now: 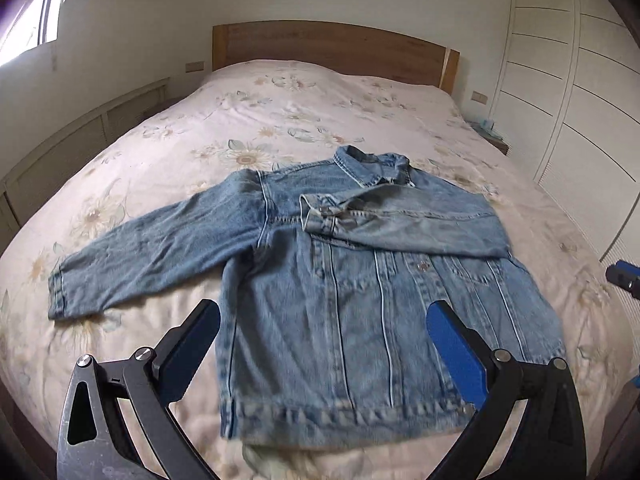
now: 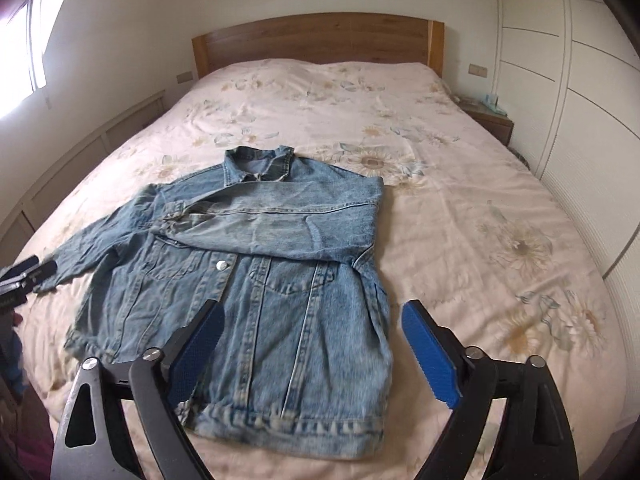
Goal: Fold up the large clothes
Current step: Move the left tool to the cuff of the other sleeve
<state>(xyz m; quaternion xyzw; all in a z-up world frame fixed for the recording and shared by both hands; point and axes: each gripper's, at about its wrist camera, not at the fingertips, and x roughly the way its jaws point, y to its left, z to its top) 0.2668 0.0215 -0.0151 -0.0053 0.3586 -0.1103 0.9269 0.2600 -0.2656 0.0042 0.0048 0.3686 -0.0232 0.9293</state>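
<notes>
A blue denim jacket (image 1: 344, 292) lies front up on the bed, collar toward the headboard; it also shows in the right wrist view (image 2: 280, 280). Its right sleeve (image 1: 400, 216) is folded across the chest. Its left sleeve (image 1: 152, 252) lies stretched out to the left. My left gripper (image 1: 324, 320) is open and empty above the jacket's lower half. My right gripper (image 2: 312, 320) is open and empty above the jacket's lower right side. Its tip shows at the left wrist view's right edge (image 1: 624, 276); the left gripper's tip shows at the right wrist view's left edge (image 2: 24, 276).
The bed has a pale floral cover (image 1: 280, 120) and a wooden headboard (image 1: 332, 48). A white wardrobe (image 2: 580, 80) stands on the right, with a small nightstand (image 2: 490, 118) beside the bed. A window (image 1: 32, 20) and low wall panelling are on the left.
</notes>
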